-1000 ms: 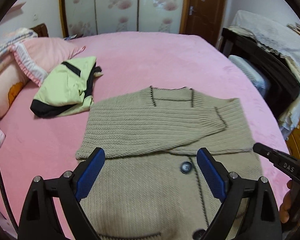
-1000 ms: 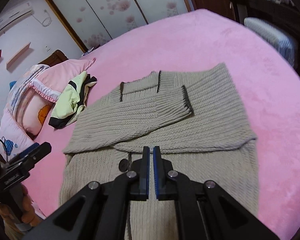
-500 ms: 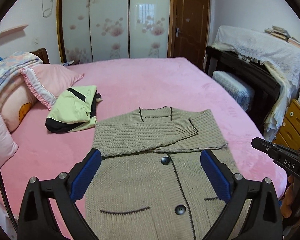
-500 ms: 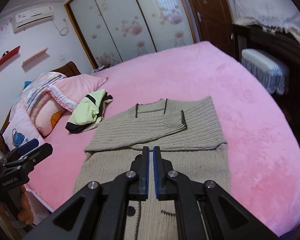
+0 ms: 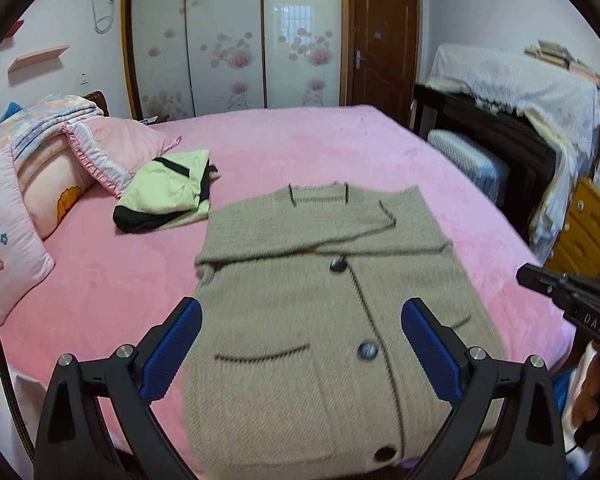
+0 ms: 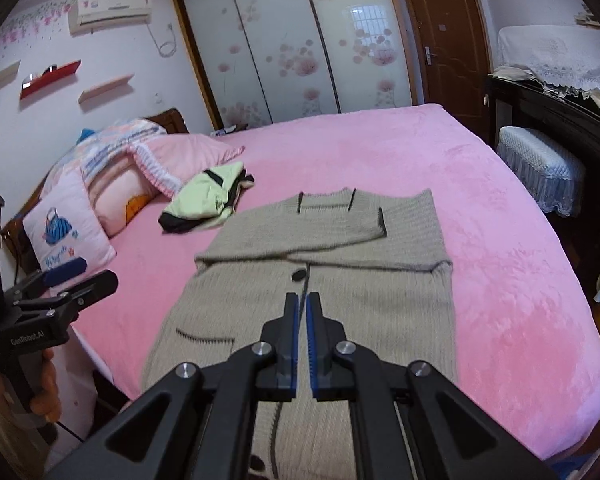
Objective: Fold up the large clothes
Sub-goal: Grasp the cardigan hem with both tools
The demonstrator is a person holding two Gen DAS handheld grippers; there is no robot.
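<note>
Cardigan in beige knit lies flat on a pink bed, both sleeves folded across its chest. Above its hem, the left gripper hangs wide open and empty; the right gripper hovers nearly closed, holding nothing. Beside the collar rests a folded green garment, near stacked pillows.
</note>
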